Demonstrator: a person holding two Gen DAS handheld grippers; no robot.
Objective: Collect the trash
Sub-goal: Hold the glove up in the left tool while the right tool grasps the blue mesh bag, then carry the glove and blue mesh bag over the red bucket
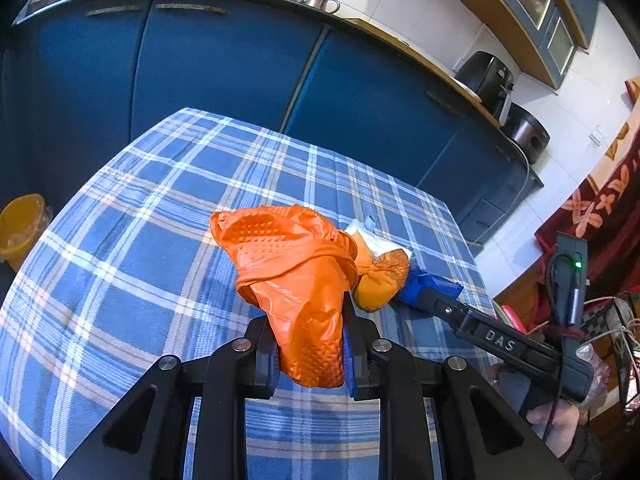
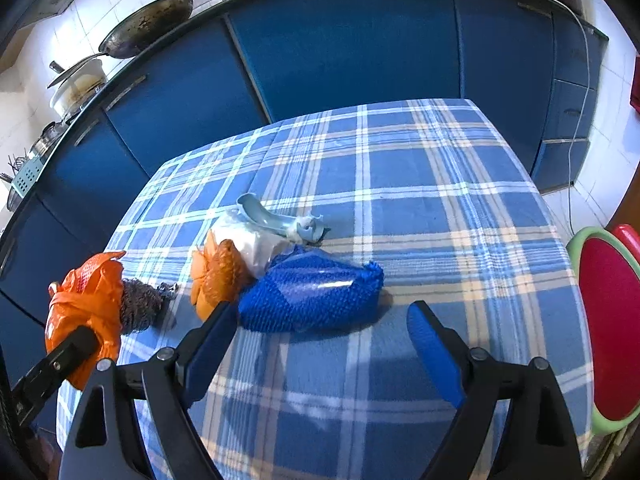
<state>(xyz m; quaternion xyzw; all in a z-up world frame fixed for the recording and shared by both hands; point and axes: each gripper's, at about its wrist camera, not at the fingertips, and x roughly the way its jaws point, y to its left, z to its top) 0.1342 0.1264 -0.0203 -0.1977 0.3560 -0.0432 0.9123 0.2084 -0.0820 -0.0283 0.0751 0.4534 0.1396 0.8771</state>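
Observation:
My left gripper (image 1: 308,356) is shut on a crumpled orange glove (image 1: 292,276) and holds it above the plaid table; the glove also shows in the right wrist view (image 2: 86,308). My right gripper (image 2: 320,340) is open and empty, just short of a blue textured wrapper (image 2: 310,298) on the table. Behind the wrapper lie a smaller orange scrap (image 2: 214,276), a white crumpled bag (image 2: 252,242) and a pale blue plastic piece (image 2: 276,220). A grey metal scourer (image 2: 140,304) sits beside the held glove. In the left wrist view the right gripper (image 1: 428,292) reaches the wrapper.
The table (image 2: 440,208) has a blue plaid cloth. Blue kitchen cabinets (image 1: 224,64) stand behind it. A yellow bin (image 1: 20,228) stands on the floor at the left. A red stool with a green rim (image 2: 608,328) is at the table's right edge.

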